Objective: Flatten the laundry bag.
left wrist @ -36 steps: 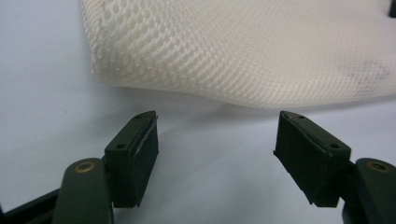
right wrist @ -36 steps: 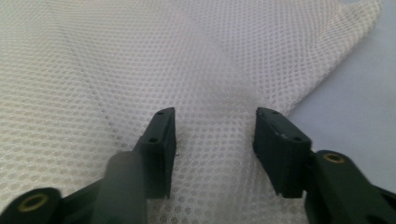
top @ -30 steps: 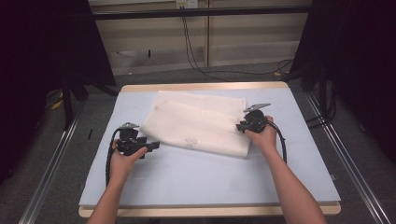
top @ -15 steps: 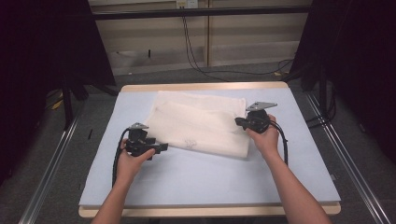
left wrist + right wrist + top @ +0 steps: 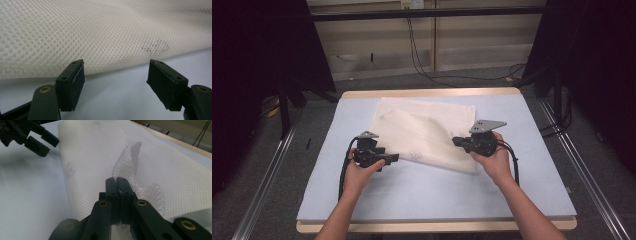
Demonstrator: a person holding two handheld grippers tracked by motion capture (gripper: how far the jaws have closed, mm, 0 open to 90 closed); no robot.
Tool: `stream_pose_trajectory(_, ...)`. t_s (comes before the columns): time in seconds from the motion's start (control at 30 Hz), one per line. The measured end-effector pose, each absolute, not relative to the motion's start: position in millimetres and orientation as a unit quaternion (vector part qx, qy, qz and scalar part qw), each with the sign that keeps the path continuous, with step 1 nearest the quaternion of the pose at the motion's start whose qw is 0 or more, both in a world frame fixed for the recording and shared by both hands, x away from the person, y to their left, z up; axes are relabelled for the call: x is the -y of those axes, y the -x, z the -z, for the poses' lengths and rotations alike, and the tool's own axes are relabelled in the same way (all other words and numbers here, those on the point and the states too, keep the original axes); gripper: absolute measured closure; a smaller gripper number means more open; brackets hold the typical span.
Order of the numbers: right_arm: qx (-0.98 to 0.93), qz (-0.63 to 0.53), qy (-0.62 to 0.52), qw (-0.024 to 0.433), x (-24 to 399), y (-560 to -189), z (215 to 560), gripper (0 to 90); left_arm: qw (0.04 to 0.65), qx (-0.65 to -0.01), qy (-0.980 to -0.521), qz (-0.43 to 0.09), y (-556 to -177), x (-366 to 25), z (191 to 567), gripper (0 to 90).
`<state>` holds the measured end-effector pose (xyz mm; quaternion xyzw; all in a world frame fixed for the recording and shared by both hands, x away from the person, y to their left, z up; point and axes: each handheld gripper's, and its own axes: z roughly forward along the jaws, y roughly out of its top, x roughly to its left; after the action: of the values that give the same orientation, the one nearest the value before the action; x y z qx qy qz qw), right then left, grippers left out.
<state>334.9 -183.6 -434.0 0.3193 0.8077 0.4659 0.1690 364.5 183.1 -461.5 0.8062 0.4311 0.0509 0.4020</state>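
Pale blue tabletop, black curtains.

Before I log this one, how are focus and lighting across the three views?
High view: even light on the table, dark surroundings, slightly soft. Left gripper view: the mesh cloth is sharp enough to show its weave, with the open left tongs crisp. Right gripper view: the right tongs are sharp at the tips but blurred at the picture's bottom edge; mesh bright, slightly washed out.
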Motion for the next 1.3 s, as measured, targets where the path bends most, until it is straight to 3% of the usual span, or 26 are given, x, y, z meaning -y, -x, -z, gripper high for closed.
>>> stream_pose_trajectory(0.7,-0.851,-0.442,-0.249,0.136,159,-289,467,88.4,0.43,-0.386,-0.815,-0.039,-363,-149,446,23.1)
stream_pose_trajectory(1.07,-0.862,-0.433,-0.231,0.132,153,-280,470,88.3,0.458,-0.358,-0.812,-0.051,-367,-124,437,30.2)
stream_pose_trajectory(1.3,-0.866,-0.43,-0.219,0.13,150,-276,471,88.2,0.459,-0.364,-0.809,-0.04,-369,-115,440,43.2)
